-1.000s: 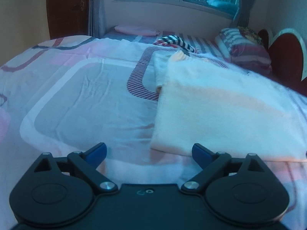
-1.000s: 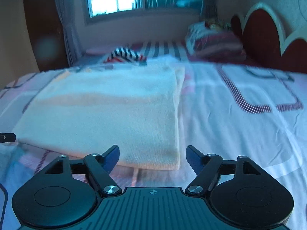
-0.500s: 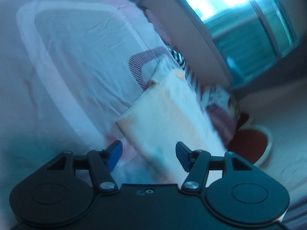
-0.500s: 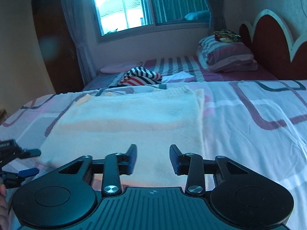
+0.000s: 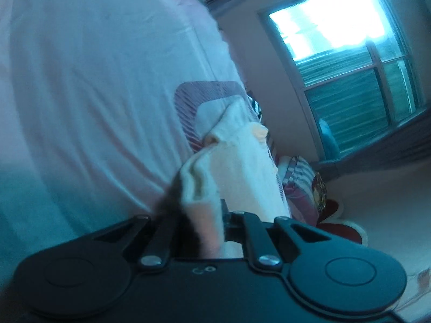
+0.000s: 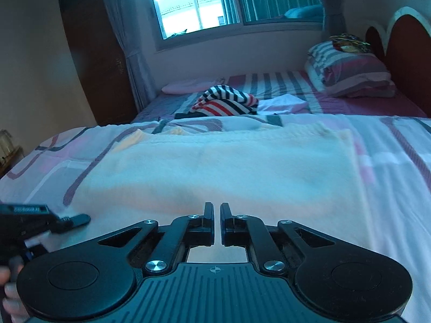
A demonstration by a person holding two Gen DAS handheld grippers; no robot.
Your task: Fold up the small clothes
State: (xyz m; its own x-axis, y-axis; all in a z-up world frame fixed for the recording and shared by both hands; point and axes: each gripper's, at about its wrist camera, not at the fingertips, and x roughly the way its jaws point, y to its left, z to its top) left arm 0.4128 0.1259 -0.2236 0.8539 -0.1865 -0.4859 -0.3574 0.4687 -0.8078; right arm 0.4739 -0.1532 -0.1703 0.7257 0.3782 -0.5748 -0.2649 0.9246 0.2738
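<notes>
Near edge of the cream garment being gripped for a fold.
Left wrist view: the left gripper (image 5: 200, 216), just closed, is pinching the cream garment (image 5: 237, 161) at its bunched near corner, off the bedspread (image 5: 94, 80).
Right wrist view: the right gripper (image 6: 217, 215), jaws just closed to a slit, is being held at the near hem; whether cloth is caught cannot be told.

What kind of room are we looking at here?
A bedroom, almost certainly: a bed with a patterned sheet, a striped pillow against a curved headboard, and a curtained window. A cream garment lies spread on the bed.
</notes>
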